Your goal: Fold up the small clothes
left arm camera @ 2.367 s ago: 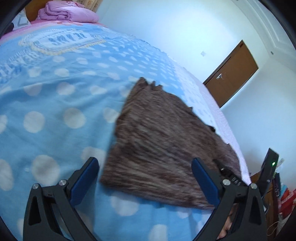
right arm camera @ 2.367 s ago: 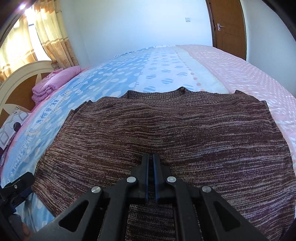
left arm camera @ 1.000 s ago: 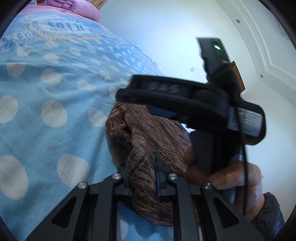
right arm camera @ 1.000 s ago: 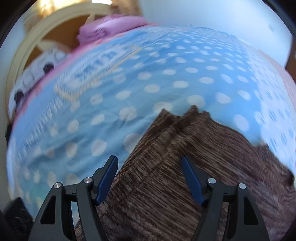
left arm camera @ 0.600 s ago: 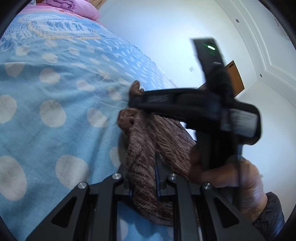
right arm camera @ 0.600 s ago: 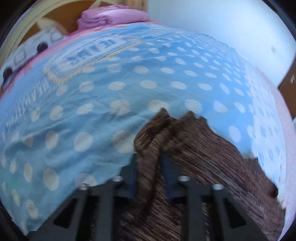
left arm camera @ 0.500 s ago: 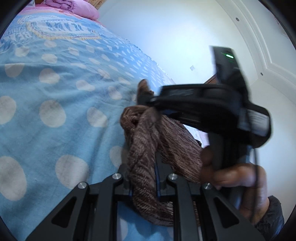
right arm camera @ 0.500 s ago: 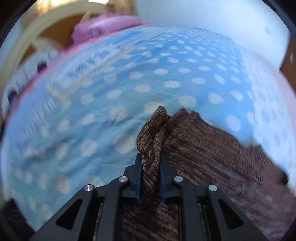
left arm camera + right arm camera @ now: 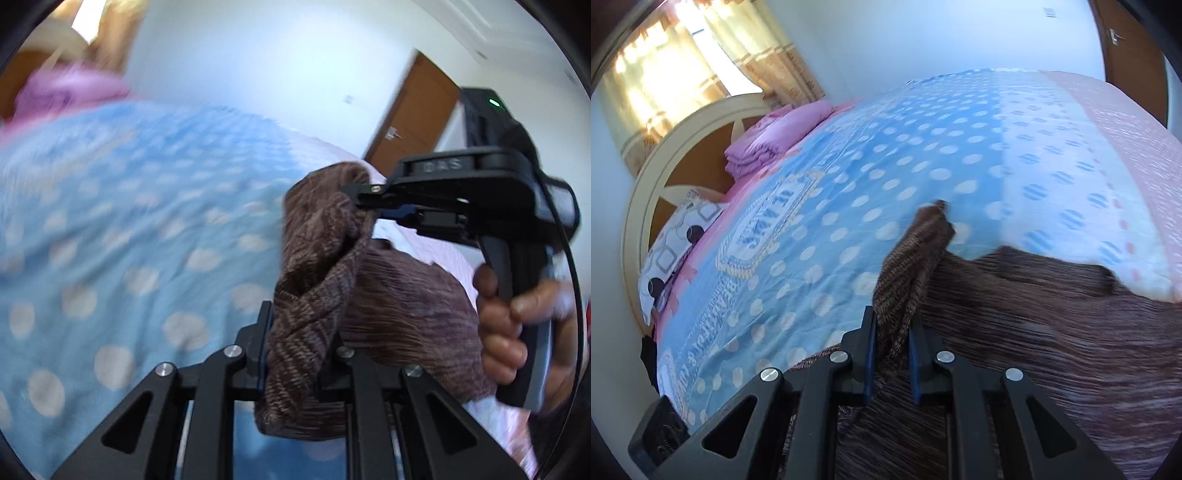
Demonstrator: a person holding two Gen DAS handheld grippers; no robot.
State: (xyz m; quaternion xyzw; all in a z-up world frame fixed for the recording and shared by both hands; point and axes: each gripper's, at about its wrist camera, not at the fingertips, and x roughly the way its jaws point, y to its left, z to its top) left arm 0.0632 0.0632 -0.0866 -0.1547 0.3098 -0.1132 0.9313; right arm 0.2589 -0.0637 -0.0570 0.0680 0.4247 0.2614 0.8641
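Note:
A brown marled knit sweater (image 9: 1052, 332) lies on the blue polka-dot bedspread (image 9: 923, 166), with one edge raised off it. My right gripper (image 9: 891, 325) is shut on a bunched fold of that edge, which stands up between the blue pads. In the left wrist view my left gripper (image 9: 301, 321) is shut on another bunch of the sweater (image 9: 406, 306). The cloth runs from there up to the right gripper (image 9: 364, 195), which a person's hand (image 9: 502, 332) holds just above and to the right. The two grips sit close together.
A folded pink blanket (image 9: 775, 140) and a patterned pillow (image 9: 676, 240) lie by the cream headboard (image 9: 683, 147) at the far left. The bedspread turns white and then pink (image 9: 1126, 129) toward the right. A brown door (image 9: 410, 122) stands in the white wall beyond the bed.
The right gripper went from open over the sweater's edge to shut on it. Both grippers then rose and rolled, lifting the bunched edge off the bedspread.

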